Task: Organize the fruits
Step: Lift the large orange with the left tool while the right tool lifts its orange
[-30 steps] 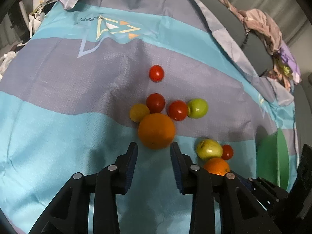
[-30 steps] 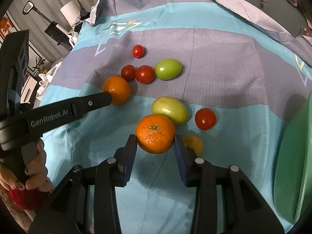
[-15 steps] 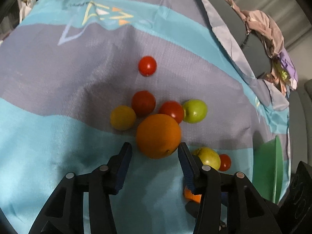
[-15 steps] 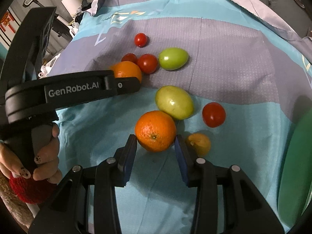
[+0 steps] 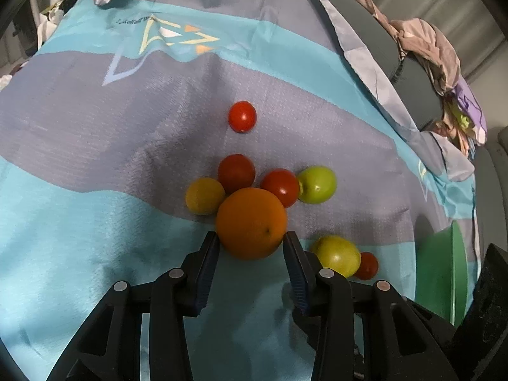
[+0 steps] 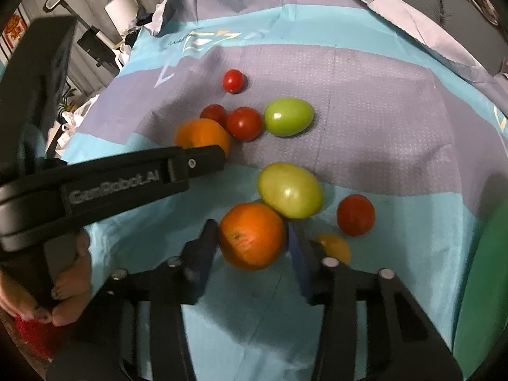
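Fruits lie on a blue and grey cloth [image 5: 95, 127]. My left gripper [image 5: 250, 244] has its jaws on both sides of a large orange [image 5: 250, 222], touching it; the same orange shows in the right wrist view [image 6: 201, 133]. Around it lie red tomatoes [image 5: 236, 173], a yellow tomato [image 5: 204, 195] and a green tomato [image 5: 317, 184]. My right gripper [image 6: 252, 238] is shut on a second orange [image 6: 252, 235], next to a green tomato [image 6: 290, 190], a red tomato [image 6: 355, 214] and a small yellow tomato [image 6: 335, 247].
A green bowl [image 5: 444, 273] stands at the right, also at the right edge of the right wrist view [image 6: 485, 270]. A lone red tomato [image 5: 242, 116] lies farther back. Crumpled clothes [image 5: 438, 57] lie on the grey surface behind the cloth.
My left gripper moved forward until its jaws came around the large orange and closed on it. My right gripper stayed around the second orange and shifted slightly with it.
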### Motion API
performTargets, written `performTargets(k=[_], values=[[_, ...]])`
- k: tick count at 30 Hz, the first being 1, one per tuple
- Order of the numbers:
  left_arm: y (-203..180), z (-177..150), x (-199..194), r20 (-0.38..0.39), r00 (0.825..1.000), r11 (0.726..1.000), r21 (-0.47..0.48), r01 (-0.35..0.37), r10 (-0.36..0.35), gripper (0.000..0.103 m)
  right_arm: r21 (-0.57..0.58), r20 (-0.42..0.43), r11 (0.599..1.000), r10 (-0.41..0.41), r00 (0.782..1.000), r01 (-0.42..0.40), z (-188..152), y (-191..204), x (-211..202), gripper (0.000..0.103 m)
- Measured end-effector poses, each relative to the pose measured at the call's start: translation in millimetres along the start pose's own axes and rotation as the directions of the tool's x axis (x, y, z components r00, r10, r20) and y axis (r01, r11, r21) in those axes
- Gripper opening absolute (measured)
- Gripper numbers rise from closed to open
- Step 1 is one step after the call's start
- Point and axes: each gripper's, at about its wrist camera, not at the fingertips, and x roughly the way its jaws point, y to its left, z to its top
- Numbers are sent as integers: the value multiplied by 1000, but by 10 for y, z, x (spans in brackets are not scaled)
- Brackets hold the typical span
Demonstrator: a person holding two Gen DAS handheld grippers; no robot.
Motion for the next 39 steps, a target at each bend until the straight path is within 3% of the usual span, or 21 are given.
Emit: performTargets(k=[7,10,14,17,20,22,27,33,39], values=[[-61,-18,-121,28,1000,1000,20,-2,2,38,30,-14,999,20,1000,-20,-14,-47,-26,42],[-109,-34,-178,37,999,999,45,-1,-1,28,38,-6,999,27,1000,-27,-30,-48,-85,42],[-181,-42,-203,45,999,996,84,0,-4,28,32,17,999,34,999,-35,-33,-33,-172,42],[-140,-20,-169,28,1000,998,66,-7,5,28,40,17,999,33,999,-34,-44,-48,-191,42],[-75,8,-184,18,999,999,24,34,-35,28,53,8,997,47,999,-48,-52,-72,-202,42],[-70,31,-179,16,999,999,19,46,-46,29,54,12,998,44,999,-45,-45,-77,-214,42],[-85,38,-89,4,1000,1000,22,8,-8,49,57,21,997,54,998,-56,-41,-82,-266,42],[-52,28,66,-14,998,998,26,-62,63,51,65,25,996,58,998,-59,-35,-111,-276,42],[-41,-36,105,-16,997,997,34,-70,70,51,76,21,996,52,998,-53,-44,-136,-270,42]])
